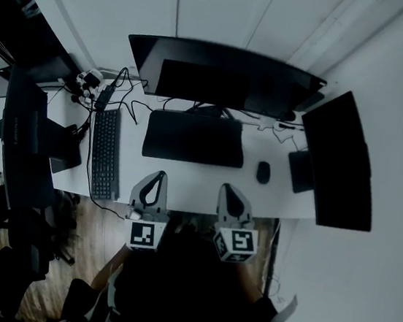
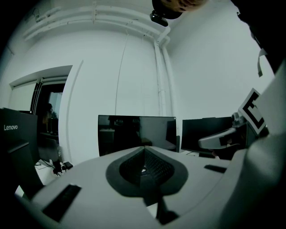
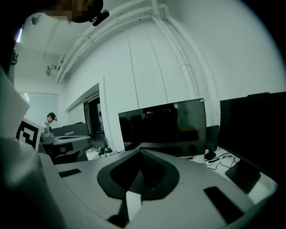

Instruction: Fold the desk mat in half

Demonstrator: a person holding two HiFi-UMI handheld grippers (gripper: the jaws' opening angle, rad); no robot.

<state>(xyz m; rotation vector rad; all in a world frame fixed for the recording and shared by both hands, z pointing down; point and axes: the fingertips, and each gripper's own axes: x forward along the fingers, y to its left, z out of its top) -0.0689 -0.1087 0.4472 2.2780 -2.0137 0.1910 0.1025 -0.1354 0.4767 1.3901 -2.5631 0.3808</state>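
In the head view the black desk mat (image 1: 195, 138) lies flat on the white desk (image 1: 198, 186), in front of the middle monitor (image 1: 224, 75). My left gripper (image 1: 157, 176) and right gripper (image 1: 226, 189) are side by side over the desk's near edge, pointing at the mat and stopping just short of it. Both are shut with nothing between their jaws. The left gripper view shows its closed jaws (image 2: 143, 153) aimed at the monitor (image 2: 136, 134). The right gripper view shows the same for its own jaws (image 3: 140, 154). The mat is hidden behind the jaws in both gripper views.
A black keyboard (image 1: 105, 153) lies lengthwise left of the mat, with cables and a power strip (image 1: 97, 88) behind it. A mouse (image 1: 262, 172) sits right of the mat, and a second monitor (image 1: 337, 163) stands at the right end. A laptop (image 1: 21, 133) is at far left.
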